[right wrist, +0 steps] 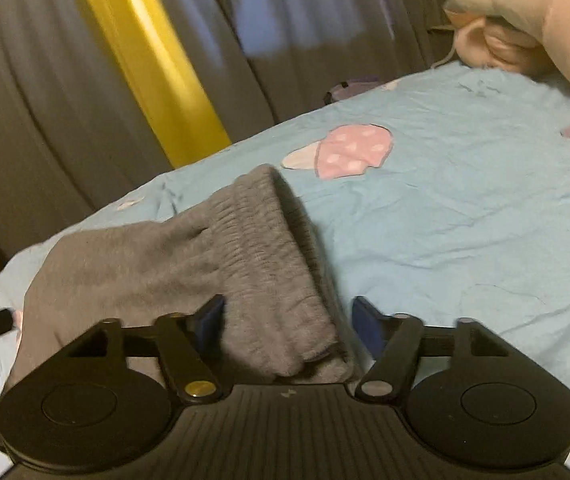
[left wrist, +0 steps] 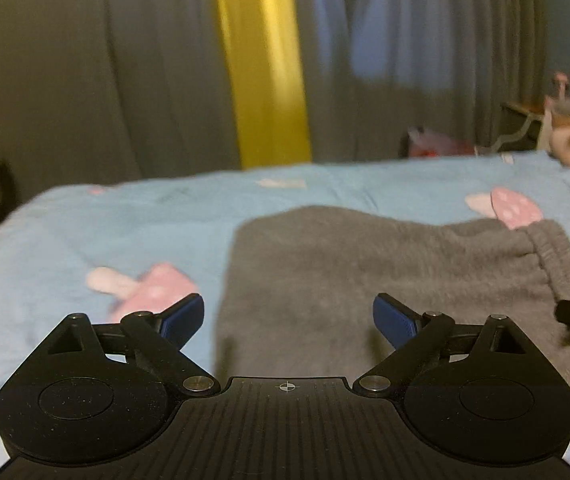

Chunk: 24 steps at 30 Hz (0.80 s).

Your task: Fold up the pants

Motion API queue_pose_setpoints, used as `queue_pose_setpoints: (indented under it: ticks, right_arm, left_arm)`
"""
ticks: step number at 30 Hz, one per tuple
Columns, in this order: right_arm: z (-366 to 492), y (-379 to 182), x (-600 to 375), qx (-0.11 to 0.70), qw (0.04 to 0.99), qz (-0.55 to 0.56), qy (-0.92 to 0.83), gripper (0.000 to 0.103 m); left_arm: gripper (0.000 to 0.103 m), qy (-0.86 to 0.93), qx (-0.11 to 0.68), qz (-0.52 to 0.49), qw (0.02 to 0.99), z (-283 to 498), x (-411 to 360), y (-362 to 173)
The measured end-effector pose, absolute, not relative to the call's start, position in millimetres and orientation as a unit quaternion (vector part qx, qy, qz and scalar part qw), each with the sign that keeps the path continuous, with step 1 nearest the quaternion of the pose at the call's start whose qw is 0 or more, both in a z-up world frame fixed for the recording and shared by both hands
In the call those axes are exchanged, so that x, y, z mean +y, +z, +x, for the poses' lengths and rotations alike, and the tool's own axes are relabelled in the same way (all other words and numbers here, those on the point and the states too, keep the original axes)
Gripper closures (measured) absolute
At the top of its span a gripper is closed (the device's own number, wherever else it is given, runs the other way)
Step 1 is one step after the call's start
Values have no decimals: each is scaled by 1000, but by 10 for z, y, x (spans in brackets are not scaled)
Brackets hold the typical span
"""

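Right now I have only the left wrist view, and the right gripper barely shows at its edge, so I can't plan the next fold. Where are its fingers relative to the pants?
Observer: The right gripper is open. Its fingers stand on either side of the waistband end of the pants and are not pressing on it.
Operator: Is that end a single flat layer?
Observer: No. Its right edge shows as a thick, stacked side above the sheet, with loose layer ends near the fingers.
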State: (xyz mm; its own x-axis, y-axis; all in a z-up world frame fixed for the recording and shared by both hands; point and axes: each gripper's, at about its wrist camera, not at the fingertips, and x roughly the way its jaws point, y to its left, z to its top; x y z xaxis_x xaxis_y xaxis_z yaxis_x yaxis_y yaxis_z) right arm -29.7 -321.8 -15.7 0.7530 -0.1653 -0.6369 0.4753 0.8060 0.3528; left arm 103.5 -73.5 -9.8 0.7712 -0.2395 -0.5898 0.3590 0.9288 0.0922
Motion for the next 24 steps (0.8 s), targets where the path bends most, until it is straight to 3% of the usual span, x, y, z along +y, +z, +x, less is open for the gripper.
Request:
queue_pose_setpoints:
  ticks: [3,4,9,18,24]
  right_arm:
    - [-262,-229,-3284,301,896,276,-175,24]
    - [-244,-250,-3294,302,895,277,-177,22]
    - [-246,-288,-3296,305,894,278,-176,14]
    - [-326,-276,-3300,303,888,299,-176,10]
    - [-319,-269,-3265,307,888,289,-186,7]
  left_arm:
    - [7,-92,352,155,918,1415,-877,-431]
    - [1,-68,382,162,907,1558,-847,-584]
    - [0,-54,443,-17,895,1701,-327,-737]
    - [0,-83,427,-20,900,1075,-86,-476]
    - [0,-80,427,54,899,951,-123,-608]
